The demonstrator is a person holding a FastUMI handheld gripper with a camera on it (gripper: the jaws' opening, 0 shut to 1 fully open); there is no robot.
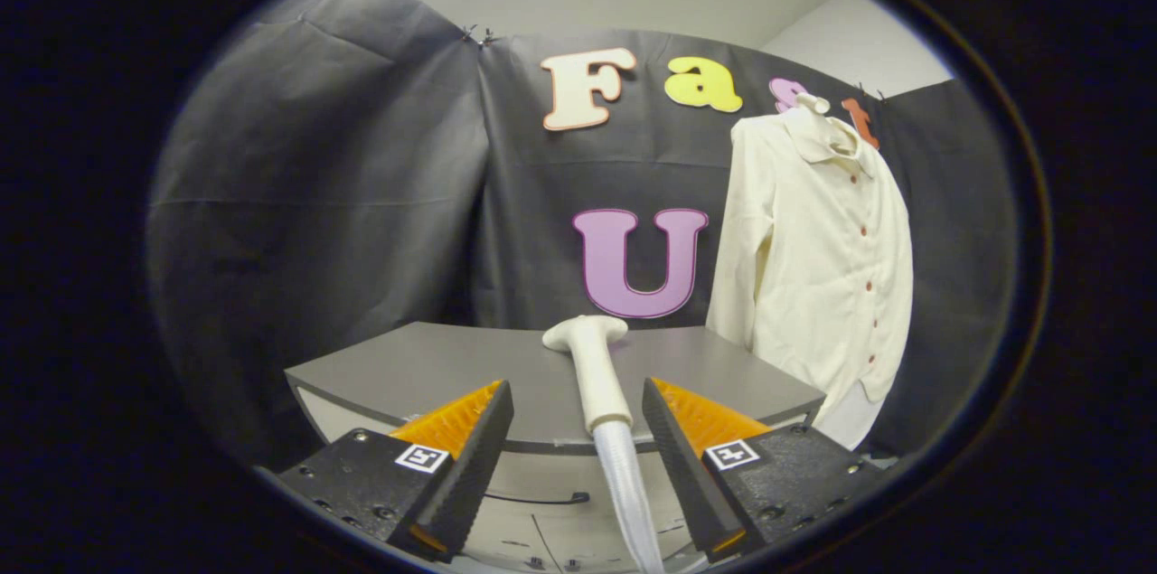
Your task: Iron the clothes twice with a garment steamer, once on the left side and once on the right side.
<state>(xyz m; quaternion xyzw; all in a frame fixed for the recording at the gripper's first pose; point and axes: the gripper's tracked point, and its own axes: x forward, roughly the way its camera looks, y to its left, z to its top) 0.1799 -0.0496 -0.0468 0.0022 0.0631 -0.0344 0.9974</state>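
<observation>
Tool (578, 416) spread wide, fingers (470, 456) apart, gripping nothing. I see steamer hose (630, 493) running up between fingers, clear of both. Just ahead, steamer handle (598, 380) lies on grey table (434, 366), pale, head (586, 332) pointing away from me toward the booth wall. Handle sits near table's front edge, hose dropping over that edge. Beyond table, off to right, cream button-front shirt (813, 258) hangs upright on hanger (813, 104), lower hem falling below table level, close by table's right corner.
</observation>
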